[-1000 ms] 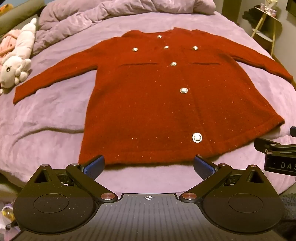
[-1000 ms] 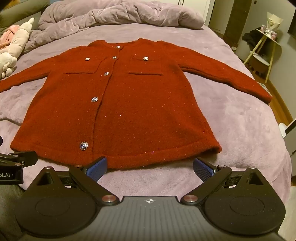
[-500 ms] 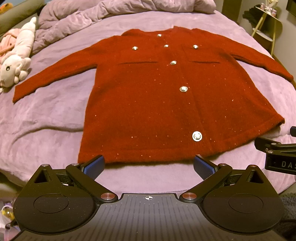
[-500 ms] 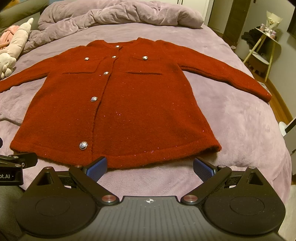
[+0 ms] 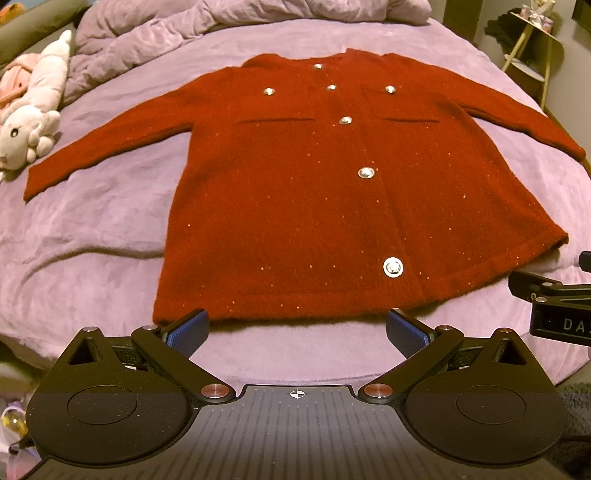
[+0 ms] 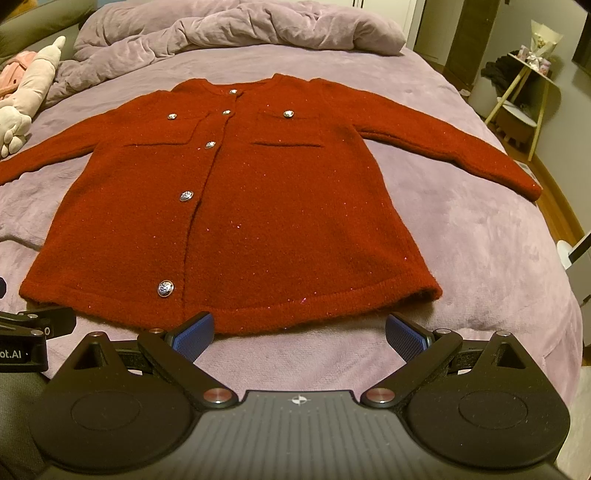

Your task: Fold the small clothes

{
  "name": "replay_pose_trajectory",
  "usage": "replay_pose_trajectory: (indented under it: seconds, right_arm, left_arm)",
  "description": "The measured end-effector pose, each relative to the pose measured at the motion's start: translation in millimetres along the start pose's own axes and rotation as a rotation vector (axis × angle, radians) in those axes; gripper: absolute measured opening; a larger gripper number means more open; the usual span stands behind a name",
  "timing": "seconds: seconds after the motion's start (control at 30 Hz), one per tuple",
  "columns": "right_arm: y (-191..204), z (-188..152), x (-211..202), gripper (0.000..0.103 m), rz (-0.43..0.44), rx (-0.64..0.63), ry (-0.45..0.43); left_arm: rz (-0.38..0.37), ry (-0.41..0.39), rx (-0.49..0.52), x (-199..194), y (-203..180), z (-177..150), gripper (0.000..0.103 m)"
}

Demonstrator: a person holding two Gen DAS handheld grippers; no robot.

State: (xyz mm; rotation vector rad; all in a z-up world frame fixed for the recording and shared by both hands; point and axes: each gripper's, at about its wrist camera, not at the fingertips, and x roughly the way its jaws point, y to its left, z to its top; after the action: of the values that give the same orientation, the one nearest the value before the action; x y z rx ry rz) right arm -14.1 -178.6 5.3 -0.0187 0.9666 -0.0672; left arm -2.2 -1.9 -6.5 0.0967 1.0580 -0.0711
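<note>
At far left, one pale plush toy (image 5: 31,122) beside a rumpled duvet (image 6: 229,33). Spread flat mid-bed (image 5: 92,221), buttoned, sleeves out: one red cardigan (image 5: 332,206), seven silver buttons. Left hand-held gripper (image 5: 297,328) wide open, empty, just short of the hem; right hand-held gripper (image 6: 299,330) likewise.
</note>
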Motion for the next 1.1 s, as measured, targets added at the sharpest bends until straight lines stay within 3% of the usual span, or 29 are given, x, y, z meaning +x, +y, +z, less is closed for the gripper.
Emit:
replay_pose_trajectory:
  seconds: [1.1]
  right_arm:
    - [-1.3, -1.7, 2.3, 0.099, 0.008, 0.024, 0.004]
  left_arm:
    - [-0.006, 0.006, -0.002, 1.3, 1.5, -0.5, 0.103]
